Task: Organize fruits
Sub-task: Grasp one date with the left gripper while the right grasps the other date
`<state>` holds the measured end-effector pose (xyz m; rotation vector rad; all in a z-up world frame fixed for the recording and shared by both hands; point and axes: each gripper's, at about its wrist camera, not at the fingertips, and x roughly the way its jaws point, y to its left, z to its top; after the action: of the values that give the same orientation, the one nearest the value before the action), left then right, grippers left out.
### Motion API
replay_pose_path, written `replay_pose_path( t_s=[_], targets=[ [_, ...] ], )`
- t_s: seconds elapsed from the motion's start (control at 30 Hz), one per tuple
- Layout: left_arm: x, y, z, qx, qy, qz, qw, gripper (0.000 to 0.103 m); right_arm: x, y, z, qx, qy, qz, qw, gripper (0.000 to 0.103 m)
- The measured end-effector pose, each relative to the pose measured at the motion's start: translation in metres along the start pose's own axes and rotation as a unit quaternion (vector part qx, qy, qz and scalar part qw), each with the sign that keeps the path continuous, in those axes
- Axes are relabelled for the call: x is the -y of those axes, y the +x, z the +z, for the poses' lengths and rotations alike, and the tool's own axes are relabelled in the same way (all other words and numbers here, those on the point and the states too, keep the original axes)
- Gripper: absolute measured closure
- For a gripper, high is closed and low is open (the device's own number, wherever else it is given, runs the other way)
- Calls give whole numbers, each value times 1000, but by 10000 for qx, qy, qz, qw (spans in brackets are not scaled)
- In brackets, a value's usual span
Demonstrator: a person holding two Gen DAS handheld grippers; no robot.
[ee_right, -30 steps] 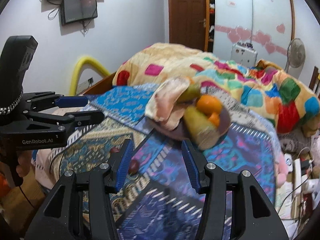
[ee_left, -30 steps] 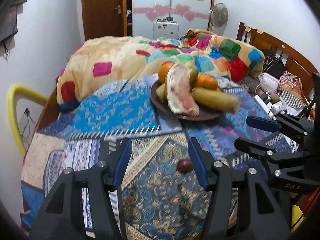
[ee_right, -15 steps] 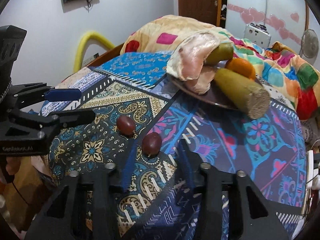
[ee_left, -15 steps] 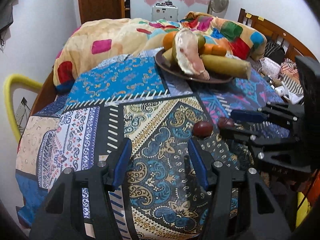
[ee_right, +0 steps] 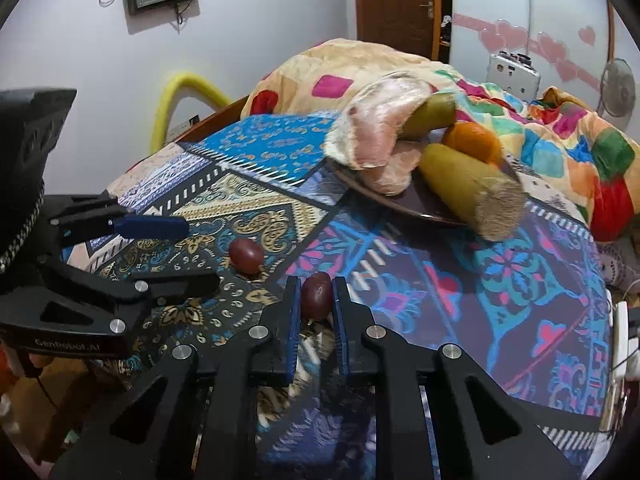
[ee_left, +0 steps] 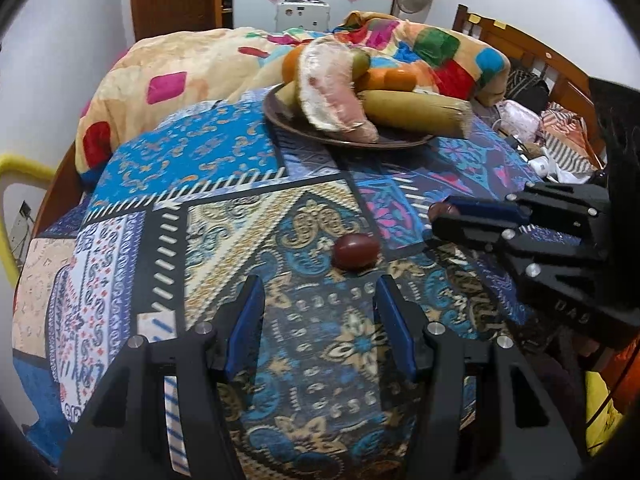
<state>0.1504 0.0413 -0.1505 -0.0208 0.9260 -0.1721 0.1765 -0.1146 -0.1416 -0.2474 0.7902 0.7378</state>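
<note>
Two small dark red fruits lie on the patterned bedspread. My right gripper (ee_right: 315, 284) is shut on one red fruit (ee_right: 316, 294), which also shows at its fingertips in the left wrist view (ee_left: 439, 210). The other red fruit (ee_left: 356, 251) lies just ahead of my open left gripper (ee_left: 318, 284), and to the left in the right wrist view (ee_right: 246, 255). A brown plate (ee_left: 280, 118) further back holds a pink pomelo piece (ee_left: 332, 92), a long yellow-green fruit (ee_left: 416, 114) and oranges (ee_left: 390, 80).
A colourful patchwork duvet (ee_left: 180, 76) is heaped behind the plate. A wooden headboard (ee_left: 532, 52) and clutter are at the right. A yellow chair frame (ee_left: 16, 172) stands at the left bed edge. A door and wardrobe are at the back.
Both grippers have moved lower and closer to the bedspread. My right gripper has closed around one red fruit. My left gripper has come up behind the other fruit, still open.
</note>
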Motion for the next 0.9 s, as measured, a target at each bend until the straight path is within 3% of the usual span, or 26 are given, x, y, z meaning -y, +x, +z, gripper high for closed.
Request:
replay_pose_path(
  t_s=[0.13, 0.4, 0.9],
  targets=[
    [8, 6, 6, 18, 32, -9, 10000, 51, 11, -15, 0, 130, 59, -132, 9998, 89],
    [21, 17, 14, 51, 228, 36, 9997, 74, 30, -41, -2, 339, 145, -382, 9986, 89],
    [8, -1, 37, 362, 15, 156, 9992, 76, 48, -59, 14, 689, 242, -443, 9963, 89]
  ],
)
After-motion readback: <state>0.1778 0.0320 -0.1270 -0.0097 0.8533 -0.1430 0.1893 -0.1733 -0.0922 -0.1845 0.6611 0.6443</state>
